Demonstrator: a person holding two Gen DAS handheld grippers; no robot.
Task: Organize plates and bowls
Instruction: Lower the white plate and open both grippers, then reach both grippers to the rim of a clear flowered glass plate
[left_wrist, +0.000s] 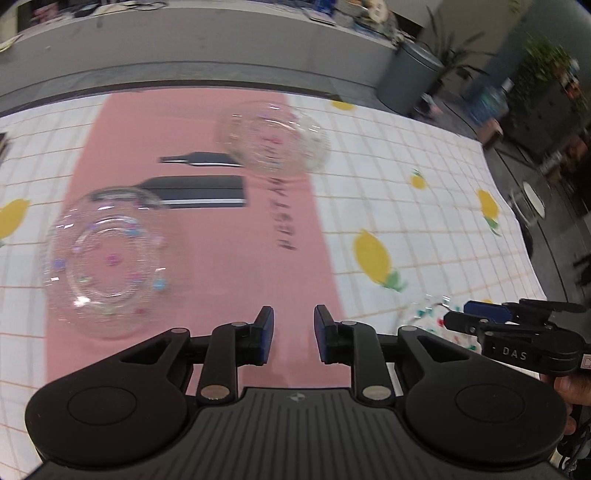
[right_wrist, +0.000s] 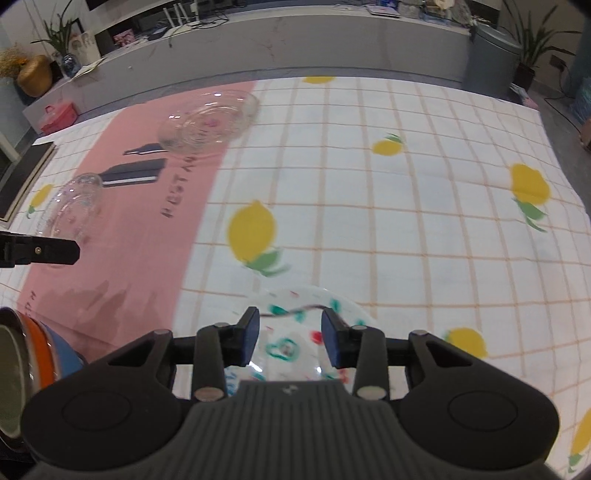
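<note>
"DAS" on right hand-held gripper (left_wrist: 458, 318)

Three clear glass dishes: far one (left_wrist: 275, 138), left one (left_wrist: 107, 264), near one (right_wrist: 306, 343).

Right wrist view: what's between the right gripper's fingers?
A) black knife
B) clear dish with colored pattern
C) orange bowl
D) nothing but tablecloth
B: the right gripper stands open over the near clear patterned dish, whose rim runs between the fingers; whether they touch the dish cannot be told.
</note>
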